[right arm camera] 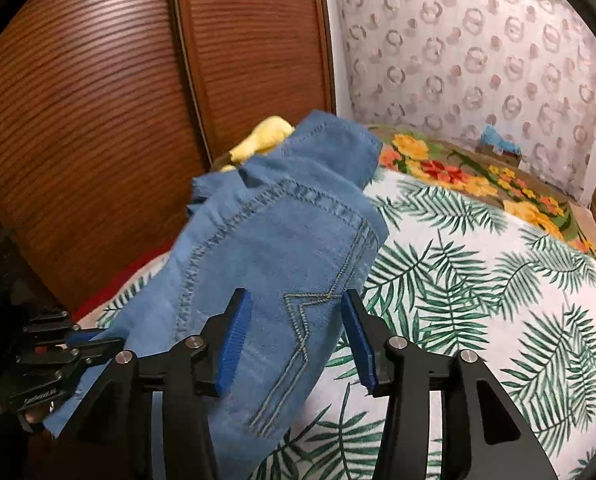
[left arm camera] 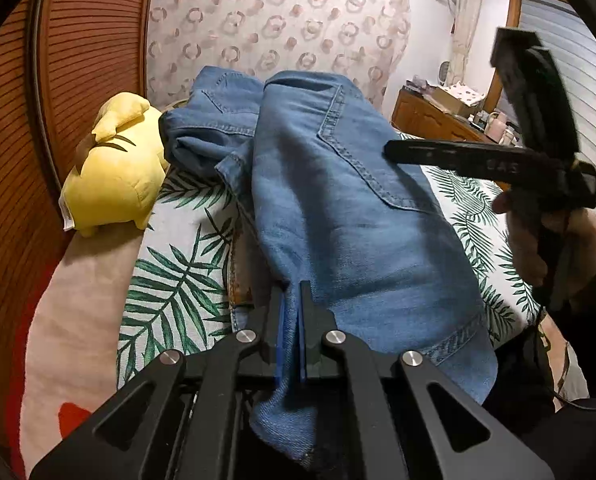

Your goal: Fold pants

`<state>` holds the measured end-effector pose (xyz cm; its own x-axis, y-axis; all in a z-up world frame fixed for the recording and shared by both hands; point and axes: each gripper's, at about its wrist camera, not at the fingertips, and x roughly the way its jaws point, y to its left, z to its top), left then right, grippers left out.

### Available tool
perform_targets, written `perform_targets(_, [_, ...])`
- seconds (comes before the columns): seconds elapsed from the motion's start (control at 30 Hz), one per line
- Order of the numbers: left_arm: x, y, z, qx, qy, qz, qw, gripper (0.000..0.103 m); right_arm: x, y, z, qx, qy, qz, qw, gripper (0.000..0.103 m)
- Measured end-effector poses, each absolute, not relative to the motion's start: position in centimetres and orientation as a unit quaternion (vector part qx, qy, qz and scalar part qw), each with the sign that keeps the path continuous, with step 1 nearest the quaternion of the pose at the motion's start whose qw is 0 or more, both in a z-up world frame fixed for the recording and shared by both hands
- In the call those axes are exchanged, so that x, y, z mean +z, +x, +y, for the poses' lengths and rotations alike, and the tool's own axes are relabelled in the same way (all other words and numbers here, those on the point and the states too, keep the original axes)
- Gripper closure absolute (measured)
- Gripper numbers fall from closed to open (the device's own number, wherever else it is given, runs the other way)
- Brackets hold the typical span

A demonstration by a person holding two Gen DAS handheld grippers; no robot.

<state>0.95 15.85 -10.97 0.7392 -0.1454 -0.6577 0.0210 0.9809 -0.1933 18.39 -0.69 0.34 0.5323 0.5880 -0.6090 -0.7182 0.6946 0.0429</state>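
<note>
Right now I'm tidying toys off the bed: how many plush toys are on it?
1: a yellow plush toy sits beside the jeans, near the wooden wardrobe. Others may be hidden behind the denim.

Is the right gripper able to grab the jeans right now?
Probably yes: the right gripper is open, its blue pads either side of the jeans, nothing between. The left gripper already pinches them.

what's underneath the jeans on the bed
A palm-leaf sheet lies under the jeans; a yellow plush sits beside them. Anything beneath the denim itself is hidden.
</note>
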Motion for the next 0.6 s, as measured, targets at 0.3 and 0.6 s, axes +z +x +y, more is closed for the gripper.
perform_targets(0.3, [-11.2, 0.9, 16.1, -0.049, -0.092, 0.361, 0.927, 0.095, -1.3, 21.4, 0.4, 0.387, -0.098, 0.344, 0.850, 0.029])
perform_targets(0.6, [-11.5, 0.9, 16.3, -0.053, -0.095, 0.360, 0.926, 0.095, -2.5, 24.2, 1.6, 0.420, -0.072, 0.403, 0.809, 0.027])
